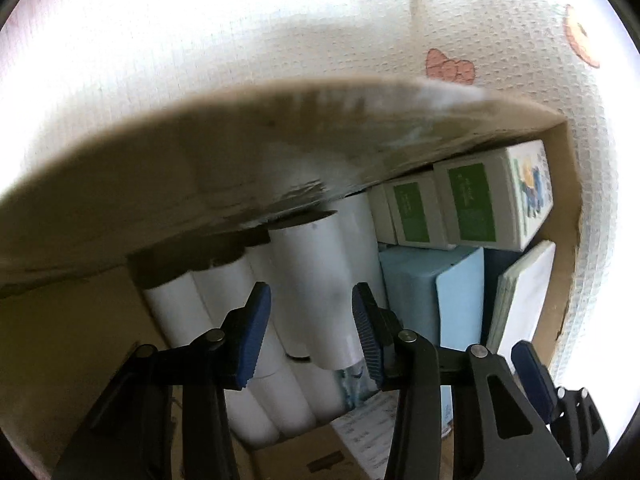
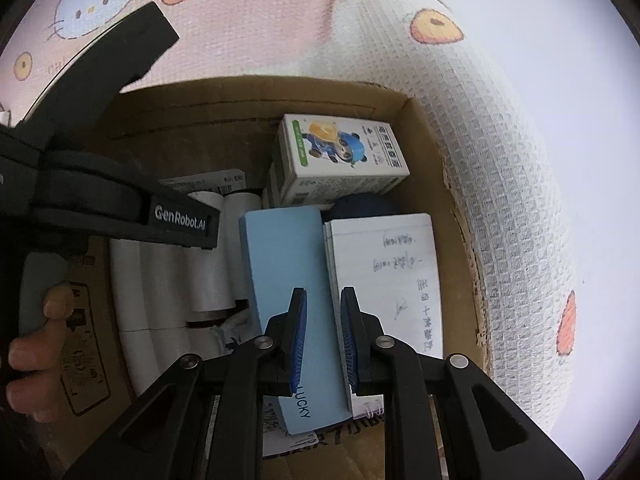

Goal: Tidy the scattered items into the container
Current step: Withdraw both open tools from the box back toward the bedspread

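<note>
An open cardboard box (image 2: 424,128) sits on a patterned cloth and holds the items. Several white rolls (image 2: 168,276) lie in its left half. My left gripper (image 1: 310,292) reaches down into the box, its blue pads on either side of the topmost white roll (image 1: 312,272). A gap shows on the left side, so it is open. My right gripper (image 2: 323,300) is shut and empty above a light blue box (image 2: 280,256) marked LUCKY. Beside that box lies a written notebook (image 2: 384,264).
Green-and-white panda cartons (image 2: 340,152) are stacked at the box's far end. A raised cardboard flap (image 1: 200,152) hangs over the rolls, close to my left fingers. A hand (image 2: 36,344) holds the left gripper's black body (image 2: 120,200). The cartoon-print cloth (image 2: 500,200) surrounds the box.
</note>
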Demonstrator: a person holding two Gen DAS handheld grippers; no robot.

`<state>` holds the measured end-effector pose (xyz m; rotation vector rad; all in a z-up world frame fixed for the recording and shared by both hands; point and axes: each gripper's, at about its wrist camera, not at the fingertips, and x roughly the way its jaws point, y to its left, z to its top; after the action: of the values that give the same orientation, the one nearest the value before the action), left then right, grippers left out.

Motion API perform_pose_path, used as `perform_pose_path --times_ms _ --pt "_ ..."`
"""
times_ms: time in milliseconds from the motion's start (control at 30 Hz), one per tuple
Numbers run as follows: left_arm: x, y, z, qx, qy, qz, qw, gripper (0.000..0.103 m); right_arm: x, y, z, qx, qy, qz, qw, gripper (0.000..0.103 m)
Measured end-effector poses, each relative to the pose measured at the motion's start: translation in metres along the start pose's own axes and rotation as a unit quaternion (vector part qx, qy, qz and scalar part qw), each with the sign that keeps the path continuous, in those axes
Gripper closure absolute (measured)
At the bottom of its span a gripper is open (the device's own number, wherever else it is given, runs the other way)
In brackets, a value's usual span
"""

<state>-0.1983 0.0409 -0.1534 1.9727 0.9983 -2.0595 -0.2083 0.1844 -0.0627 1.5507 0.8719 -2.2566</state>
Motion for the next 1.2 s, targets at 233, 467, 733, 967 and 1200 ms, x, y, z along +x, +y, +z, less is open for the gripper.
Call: perform_pose_path --times_ms 233,467,733,967,1200 --pt "-0.033 -0.008 -0.012 0.049 -0.048 0.017 0.9975 0.057 -0.019 0.013 -0.014 -0.006 -0.004 0.01 1.0 0.089" --pt "-0.051 -0.008 -0.022 0.11 -0.062 0.009 0.9919 0.057 -0.053 0.031 -0.03 -0.016 -0.015 0.018 1.0 0.089" --pt "-0.086 -0.001 -0.053 0.213 -0.1 0.014 0.972 0.056 -0.073 0.044 -0.028 -0.015 -0.028 0.028 0.999 0.089" --pt "-0.102 0.001 -0.098 0.334 -0.218 0.098 0.9118 0.048 -0.074 0.04 -0.045 0.032 -0.038 0.074 0.996 0.089" --pt "-0.113 0.008 -0.121 0.385 -0.232 0.121 0.8852 0.045 -0.082 0.052 -0.063 0.042 -0.045 0.091 0.994 0.089"
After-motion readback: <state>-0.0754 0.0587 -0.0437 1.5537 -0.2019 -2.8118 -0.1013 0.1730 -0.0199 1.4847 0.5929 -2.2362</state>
